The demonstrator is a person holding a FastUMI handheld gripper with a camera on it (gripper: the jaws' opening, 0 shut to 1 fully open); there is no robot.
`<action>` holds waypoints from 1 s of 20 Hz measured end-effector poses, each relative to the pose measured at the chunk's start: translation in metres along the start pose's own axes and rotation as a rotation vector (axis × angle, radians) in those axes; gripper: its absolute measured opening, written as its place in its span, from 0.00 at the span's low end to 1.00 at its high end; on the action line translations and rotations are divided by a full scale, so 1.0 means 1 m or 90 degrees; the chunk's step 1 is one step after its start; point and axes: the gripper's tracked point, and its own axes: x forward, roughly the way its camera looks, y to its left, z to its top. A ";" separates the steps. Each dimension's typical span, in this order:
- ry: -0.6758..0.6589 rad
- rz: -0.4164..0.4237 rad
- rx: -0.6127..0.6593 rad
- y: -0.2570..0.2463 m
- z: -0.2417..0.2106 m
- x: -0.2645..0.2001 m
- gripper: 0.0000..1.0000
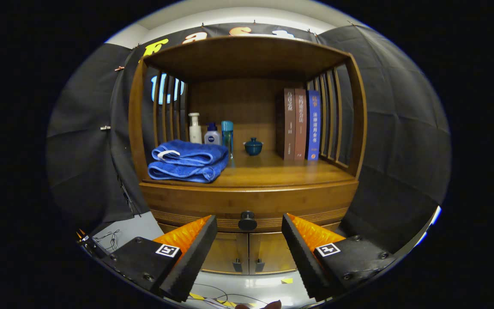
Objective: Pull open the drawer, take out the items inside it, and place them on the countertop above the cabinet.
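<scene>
Your gripper [249,227] gapes wide, holding nothing, because the round dark drawer knob [247,220] sits at twelve o'clock between its fingers.

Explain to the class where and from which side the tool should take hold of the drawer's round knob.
Grip the dark knob on its two sides, coming straight in from the front. It sticks out from the closed drawer front and sits centred just ahead of the open tool, so the fingers can likely close around it.
</scene>
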 end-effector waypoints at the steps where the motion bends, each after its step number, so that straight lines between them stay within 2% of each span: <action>1: 0.005 -0.001 0.005 0.001 -0.007 0.011 0.99; 6: 0.030 0.007 0.019 -0.003 -0.038 0.068 0.97; 7: 0.034 0.008 0.021 -0.004 -0.044 0.078 0.86; 9: 0.045 0.015 0.026 0.002 -0.054 0.090 0.71; 11: 0.057 0.008 0.020 0.000 -0.064 0.101 0.62; 12: 0.064 -0.003 0.019 -0.004 -0.070 0.106 0.62; 13: 0.062 0.002 0.027 -0.004 -0.065 0.103 0.57; 16: 0.041 0.008 0.042 -0.004 -0.065 0.107 0.51; 18: 0.045 0.002 0.022 -0.006 -0.065 0.105 0.35; 20: 0.047 0.004 0.012 -0.006 -0.069 0.102 0.27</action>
